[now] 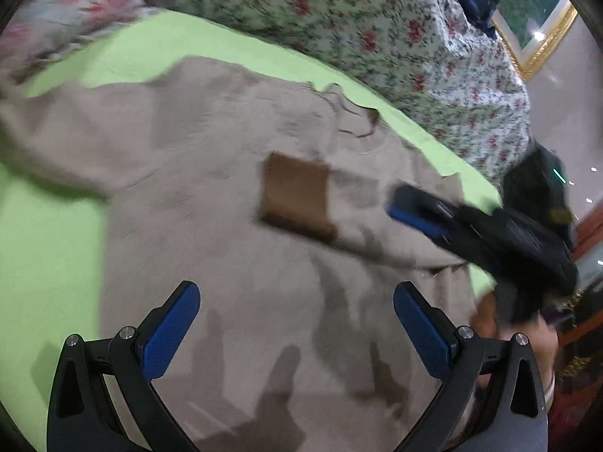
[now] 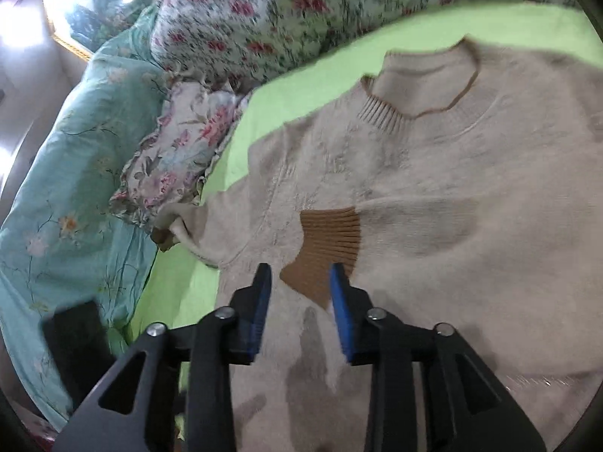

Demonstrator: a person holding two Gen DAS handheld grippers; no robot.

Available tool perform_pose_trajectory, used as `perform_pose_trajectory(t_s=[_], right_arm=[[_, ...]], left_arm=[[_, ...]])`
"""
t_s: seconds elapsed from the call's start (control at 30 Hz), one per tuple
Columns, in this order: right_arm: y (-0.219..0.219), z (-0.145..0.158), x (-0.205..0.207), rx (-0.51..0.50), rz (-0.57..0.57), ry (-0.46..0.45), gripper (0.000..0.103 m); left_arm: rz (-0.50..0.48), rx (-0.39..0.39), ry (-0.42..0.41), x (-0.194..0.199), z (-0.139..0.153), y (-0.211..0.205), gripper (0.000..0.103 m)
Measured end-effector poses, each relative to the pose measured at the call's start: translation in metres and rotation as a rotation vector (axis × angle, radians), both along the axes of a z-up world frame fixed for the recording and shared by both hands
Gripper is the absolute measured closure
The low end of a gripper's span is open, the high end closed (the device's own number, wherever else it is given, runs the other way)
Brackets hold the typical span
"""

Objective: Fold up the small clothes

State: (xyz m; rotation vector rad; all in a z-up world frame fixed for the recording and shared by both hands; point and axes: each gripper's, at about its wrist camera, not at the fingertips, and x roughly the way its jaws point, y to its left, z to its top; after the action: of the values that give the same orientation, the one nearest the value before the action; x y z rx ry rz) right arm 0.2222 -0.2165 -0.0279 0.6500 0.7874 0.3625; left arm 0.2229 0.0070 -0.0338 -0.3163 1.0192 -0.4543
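A big bed fills both views, covered with a bright green sheet (image 2: 301, 71). A flowery quilt (image 1: 377, 30) is bunched up along its far side, and a light blue flowery blanket (image 2: 68, 173) lies at one end next to a small frilly pillow (image 2: 173, 162).

The beige sweater (image 2: 452, 203) lies spread out flat on the green sheet, neck hole pointing at the quilt. One sleeve is folded across the chest, so its brown cuff (image 2: 328, 245) sits in the middle. The other sleeve (image 2: 188, 226) sticks out to the side toward the pillow.

The left gripper (image 1: 297, 324) hangs over the bottom part of the sweater, jaws wide apart and holding nothing. The right gripper (image 2: 301, 293) is partly open just by the brown cuff and is not pinching it.

To fold well, I think the next grab should be the loose sleeve near its end. Lay it flat across the chest, with no lumps.
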Motion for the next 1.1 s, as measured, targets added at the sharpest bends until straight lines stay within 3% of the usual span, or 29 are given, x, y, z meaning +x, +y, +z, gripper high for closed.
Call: perform_pose_trajectory(t_s=[0.17, 0.23, 0.3, 0.37, 0.43, 0.63, 0.73, 0.8, 0.9, 1.03, 1.1], right_arm=[[-0.035, 0.016, -0.06, -0.005, -0.107, -0.041, 0.061], [-0.049, 0.016, -0.085, -0.013, -0.153, -0.036, 0.061], [-0.061, 0.014, -0.107, -0.01, -0.196, -0.035, 0.061], [-0.074, 0.011, -0.128, -0.001, -0.248, -0.031, 0.061], [-0.087, 0.008, -0.143, 0.018, -0.295, -0.025, 0.061], [-0.109, 0.004, -0.164, 0.008, -0.362, -0.037, 0.061], [-0.118, -0.002, -0.161, -0.019, -0.386, -0.021, 0.061], [-0.127, -0.007, -0.154, -0.021, -0.403, -0.007, 0.061], [-0.141, -0.008, -0.139, -0.054, -0.429, 0.013, 0.06], [-0.169, -0.006, -0.109, -0.114, -0.461, 0.059, 0.031], [-0.173, -0.006, -0.095, -0.173, -0.431, 0.118, 0.03]], left_arm=[[-0.085, -0.049, 0.086, 0.066, -0.029, -0.041, 0.003], [-0.101, -0.072, 0.086, 0.082, -0.035, -0.051, 0.006], [-0.119, -0.079, 0.055, 0.09, -0.035, -0.061, 0.027], [-0.145, -0.1, 0.079, 0.096, -0.04, -0.068, 0.098], [-0.135, -0.092, 0.079, 0.096, -0.04, -0.071, 0.097], [0.015, -0.03, -0.166, 0.063, 0.014, -0.023, 0.097], [0.023, -0.014, -0.126, 0.073, 0.004, -0.007, 0.097], [0.044, 0.043, -0.124, 0.073, -0.003, -0.005, 0.097], [0.083, 0.019, -0.108, 0.077, -0.012, 0.003, 0.097], [0.188, -0.023, -0.109, 0.078, -0.017, 0.026, 0.097], [0.189, -0.044, -0.103, 0.077, -0.018, 0.033, 0.097]])
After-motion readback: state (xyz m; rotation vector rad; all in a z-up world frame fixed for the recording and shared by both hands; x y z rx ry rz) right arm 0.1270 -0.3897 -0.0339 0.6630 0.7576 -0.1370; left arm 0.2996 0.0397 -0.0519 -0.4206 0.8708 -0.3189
